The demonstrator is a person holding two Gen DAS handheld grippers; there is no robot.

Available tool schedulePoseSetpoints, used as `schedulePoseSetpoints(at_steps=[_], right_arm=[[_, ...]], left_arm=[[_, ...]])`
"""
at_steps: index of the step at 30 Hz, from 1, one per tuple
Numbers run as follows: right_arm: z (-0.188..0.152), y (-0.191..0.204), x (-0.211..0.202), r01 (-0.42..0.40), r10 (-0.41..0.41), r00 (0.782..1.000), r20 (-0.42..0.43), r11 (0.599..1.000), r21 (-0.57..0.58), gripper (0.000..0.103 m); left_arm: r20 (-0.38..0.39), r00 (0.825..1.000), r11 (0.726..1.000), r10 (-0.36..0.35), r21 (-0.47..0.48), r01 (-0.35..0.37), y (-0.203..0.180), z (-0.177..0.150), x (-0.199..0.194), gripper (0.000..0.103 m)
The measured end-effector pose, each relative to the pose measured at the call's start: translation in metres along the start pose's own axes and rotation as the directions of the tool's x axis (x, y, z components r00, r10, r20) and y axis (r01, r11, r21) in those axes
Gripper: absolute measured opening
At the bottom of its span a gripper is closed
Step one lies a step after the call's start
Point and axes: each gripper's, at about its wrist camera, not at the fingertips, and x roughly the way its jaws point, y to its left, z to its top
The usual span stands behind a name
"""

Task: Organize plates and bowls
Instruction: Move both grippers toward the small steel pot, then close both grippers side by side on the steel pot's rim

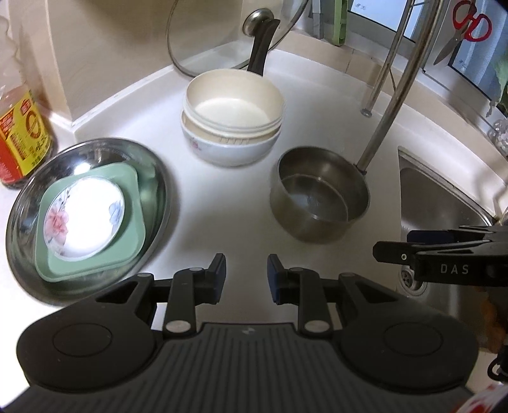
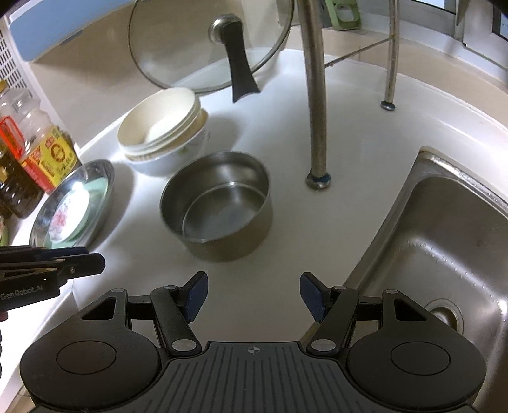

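Note:
A steel plate (image 1: 95,144) sits on the white counter at the left. It carries a green square plate (image 1: 95,263) with a small floral plate (image 1: 85,219) on top. Behind it a cream bowl (image 1: 233,101) nests in a white floral bowl (image 1: 228,152). An empty steel bowl (image 1: 320,193) stands to the right, near the sink. My left gripper (image 1: 247,274) hovers in front of the dishes, open by a narrow gap with nothing in it. My right gripper (image 2: 254,295) stands open wider just in front of the steel bowl (image 2: 219,203), also holding nothing.
A steel sink (image 2: 444,238) lies at the right. Rack legs (image 2: 317,111) stand behind the steel bowl. A glass lid (image 2: 206,41) and a black handle (image 2: 241,63) lean on the back wall. Oil bottles (image 2: 41,149) crowd the far left. Red scissors (image 1: 473,23) hang above.

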Motion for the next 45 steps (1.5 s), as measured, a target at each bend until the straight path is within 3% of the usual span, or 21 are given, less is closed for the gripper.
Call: schedulePoseSetpoints(at_steps=[21,39,45], right_arm=[[0.036,-0.013,0.017,-0.01,0.008,0.994,0.105,1.0,0.024,0.063],[0.044,-0.018,0.047,-0.014,0.005,0.994,0.11,0.996,0.083,0.038],[0.041,-0.016,0.052,-0.017,0.008,0.993,0.114,0.997,0.082,0.022]], left_arm=[[0.046,0.998,0.999,-0.039,0.025,0.038,-0.021,0.045,0.039,0.024],[-0.013,1.0,1.0,-0.028,-0.006,0.028,-0.028,0.057,0.078,0.024],[-0.017,0.999,0.999,-0.037,-0.011,0.037,-0.029,0.058,0.082,0.014]])
